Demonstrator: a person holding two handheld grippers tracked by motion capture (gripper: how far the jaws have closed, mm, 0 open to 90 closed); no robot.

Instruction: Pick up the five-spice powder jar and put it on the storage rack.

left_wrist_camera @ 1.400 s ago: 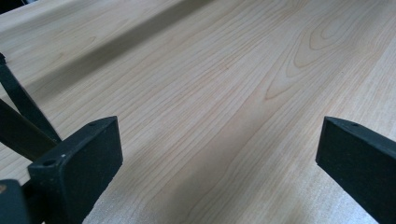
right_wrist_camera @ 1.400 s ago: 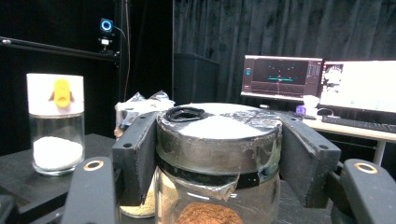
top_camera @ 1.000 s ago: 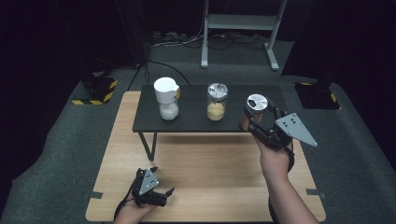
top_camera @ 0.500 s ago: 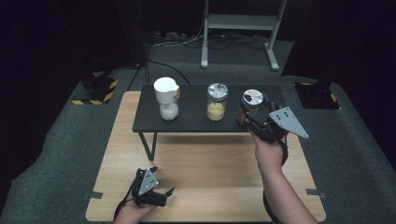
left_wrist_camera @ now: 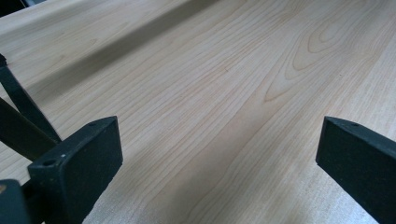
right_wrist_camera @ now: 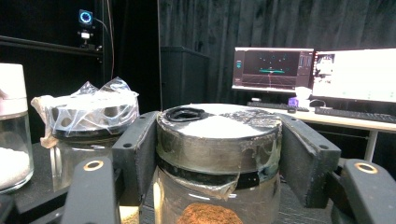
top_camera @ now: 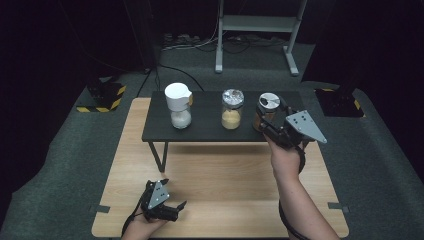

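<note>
High view: above the person's side, facing forward and down over the wooden table (top_camera: 220, 190) and black shelf (top_camera: 205, 127). Left gripper view: low, close over the wood grain. Right gripper view: level, very near the right-hand jar (right_wrist_camera: 217, 158), also seen from above (top_camera: 267, 107)

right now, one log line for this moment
right gripper: shut on right jar | left gripper: open, over wooden table | stage: grasp

Right jar's (right_wrist_camera: 218, 154) base below the frame edge; monitor (right_wrist_camera: 273, 69) contents too small to read.
</note>
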